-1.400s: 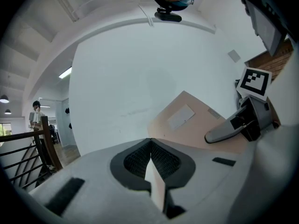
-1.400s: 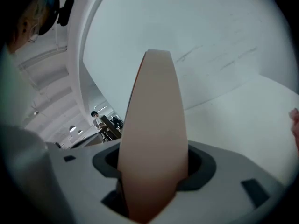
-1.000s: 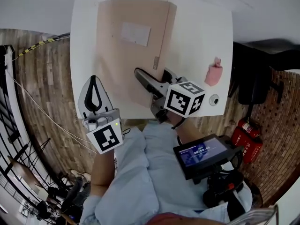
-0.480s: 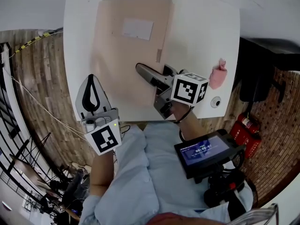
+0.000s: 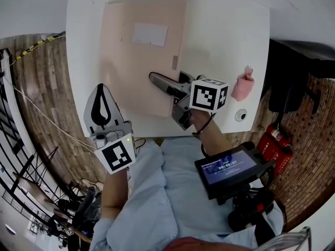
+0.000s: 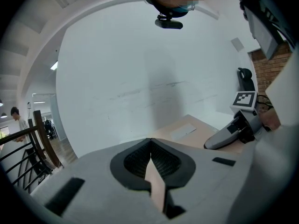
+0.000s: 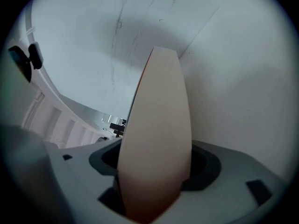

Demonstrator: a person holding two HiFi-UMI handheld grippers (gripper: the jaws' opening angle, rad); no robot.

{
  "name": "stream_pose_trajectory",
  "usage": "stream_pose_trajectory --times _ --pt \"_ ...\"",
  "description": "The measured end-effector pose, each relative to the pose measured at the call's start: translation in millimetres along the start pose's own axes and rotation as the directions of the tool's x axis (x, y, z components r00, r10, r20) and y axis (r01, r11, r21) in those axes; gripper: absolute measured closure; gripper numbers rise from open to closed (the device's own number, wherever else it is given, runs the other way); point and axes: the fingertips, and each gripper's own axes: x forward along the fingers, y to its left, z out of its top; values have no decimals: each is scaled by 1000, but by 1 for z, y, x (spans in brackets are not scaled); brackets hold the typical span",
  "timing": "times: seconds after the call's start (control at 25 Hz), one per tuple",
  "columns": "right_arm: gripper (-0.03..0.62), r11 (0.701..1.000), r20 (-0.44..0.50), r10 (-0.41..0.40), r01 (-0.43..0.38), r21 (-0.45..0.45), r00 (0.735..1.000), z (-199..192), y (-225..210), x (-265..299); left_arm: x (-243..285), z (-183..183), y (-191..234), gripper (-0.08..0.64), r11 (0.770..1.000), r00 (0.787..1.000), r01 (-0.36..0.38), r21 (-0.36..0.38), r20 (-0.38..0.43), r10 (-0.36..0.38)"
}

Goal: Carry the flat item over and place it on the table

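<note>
Now, sheet (image 5: 137, 72): lay flat on white worktop (image 5: 225, 35)
Left gripper (image 5: 101, 91): was clamped on sheet's edge
Right gripper (image 5: 155, 79): jaws had just been opening, sheet between them

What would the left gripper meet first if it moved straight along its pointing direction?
The left gripper is shut on the edge of the pink flat sheet, so it would push that first; beyond, probably the white table, though depth is unclear.
</note>
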Motion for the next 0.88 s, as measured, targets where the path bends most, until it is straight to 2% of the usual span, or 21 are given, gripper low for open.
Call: stream_pose_trajectory --times 0.2,0.52,0.88 --pt "224 997 -2 -58 58 -46 998 3 -10 -6 0 1 -7 551 1000 1000 -2 7 -6 2" --pt "171 969 9 -180 179 -167 984 10 -22 -14 -2 10 -14 551 1000 1000 4 11 2 -4" --pt "160 941 43 -267 270 -205 963 17 -39 -23 -11 14 -13 551 1000 1000 -1 15 9 1"
